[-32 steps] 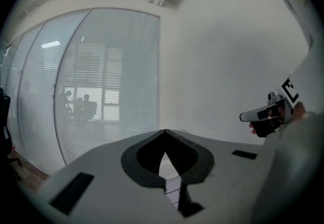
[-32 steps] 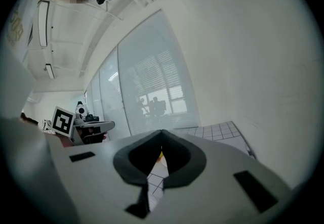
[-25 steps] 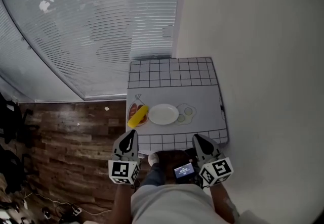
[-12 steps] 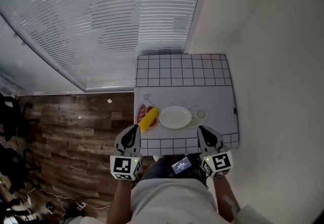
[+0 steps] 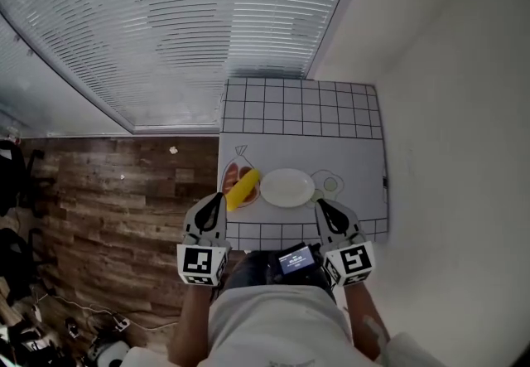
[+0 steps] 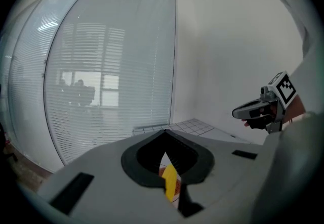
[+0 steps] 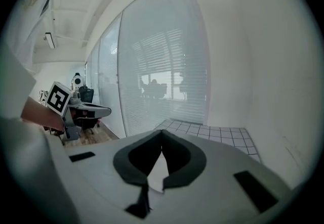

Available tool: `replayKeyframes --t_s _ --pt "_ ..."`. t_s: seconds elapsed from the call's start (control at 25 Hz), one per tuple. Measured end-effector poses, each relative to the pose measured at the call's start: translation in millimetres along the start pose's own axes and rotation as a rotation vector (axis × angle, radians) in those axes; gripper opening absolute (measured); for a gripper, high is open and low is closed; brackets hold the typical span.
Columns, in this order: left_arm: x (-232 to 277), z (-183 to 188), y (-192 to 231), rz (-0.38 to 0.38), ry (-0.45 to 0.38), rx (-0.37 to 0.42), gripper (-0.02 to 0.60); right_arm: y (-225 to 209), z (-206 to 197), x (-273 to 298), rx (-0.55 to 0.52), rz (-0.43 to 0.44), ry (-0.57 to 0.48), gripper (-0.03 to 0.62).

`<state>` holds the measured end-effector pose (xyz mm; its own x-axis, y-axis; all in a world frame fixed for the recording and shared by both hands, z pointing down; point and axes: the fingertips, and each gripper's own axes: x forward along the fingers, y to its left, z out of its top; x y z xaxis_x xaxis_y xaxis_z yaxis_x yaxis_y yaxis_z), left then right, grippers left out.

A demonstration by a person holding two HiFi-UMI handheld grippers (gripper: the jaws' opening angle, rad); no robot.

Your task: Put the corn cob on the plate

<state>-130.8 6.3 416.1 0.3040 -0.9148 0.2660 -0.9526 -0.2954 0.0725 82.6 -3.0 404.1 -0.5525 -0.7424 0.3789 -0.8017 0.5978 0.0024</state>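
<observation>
Yellow is the corn cob (image 5: 243, 189). It lies on the desk (image 5: 356, 160) just ahead of my left gripper (image 5: 213, 203) and a little to its inner side. It rests slantwise across a printed red food picture (image 5: 229, 181), not on the plate. Its far end comes close to the left rim of the white plate (image 5: 287, 188), though I cannot tell whether the two touch.

My left gripper's jaws are pressed together with nothing between them. In the left gripper view, the cob (image 6: 170, 182) shows through the opening below the closed tips (image 6: 164, 136).

My right gripper (image 5: 321, 207) is closed the same way and carries nothing. In the right gripper view, its tips (image 7: 161, 139) meet, with only pale desk surface behind them. The plate sits just ahead of it, toward the inner side. A printed fried egg (image 5: 330, 185) lies straight ahead of it, beside the plate's right rim.

Both grippers hover at the near edge of the desk, well apart from each other, with the plate ahead between them. Each one appears off to the side in the other's view. A small lit screen (image 5: 296, 258) sits between the grippers, close to my body. Wooden floor (image 5: 116, 216) lies out to the left of my left gripper, and window blinds (image 5: 182, 26) hang beyond the desk's far edge.
</observation>
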Motion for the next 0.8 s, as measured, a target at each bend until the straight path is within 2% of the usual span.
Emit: replayKeyframes --t_s 0.16,0.4,0.52,0.64,0.8 --pt "3.5 -5.0 4.7 0.016 0.020 0.007 0.006 1.9 3.4 13.3 -0.029 0.037 0.008 0.006" --pt "10.3 -9.6 6.1 0.014 0.085 0.106 0.006 3.1 5.0 39.0 -0.066 0.108 0.046 0.006" --pt "13.2 -19.4 8.2 0.015 0.113 0.096 0.006 12.1 5.1 55.6 -0.117 0.182 0.042 0.006" --pt "15.2 -30.0 9.0 0.022 0.147 0.073 0.006 19.4 2.4 68.3 -0.120 0.251 0.060 0.008" --pt "21.1 -42.1 7.4 0.018 0.189 0.089 0.006 27.3 -2.9 86.1 -0.168 0.318 0.082 0.008"
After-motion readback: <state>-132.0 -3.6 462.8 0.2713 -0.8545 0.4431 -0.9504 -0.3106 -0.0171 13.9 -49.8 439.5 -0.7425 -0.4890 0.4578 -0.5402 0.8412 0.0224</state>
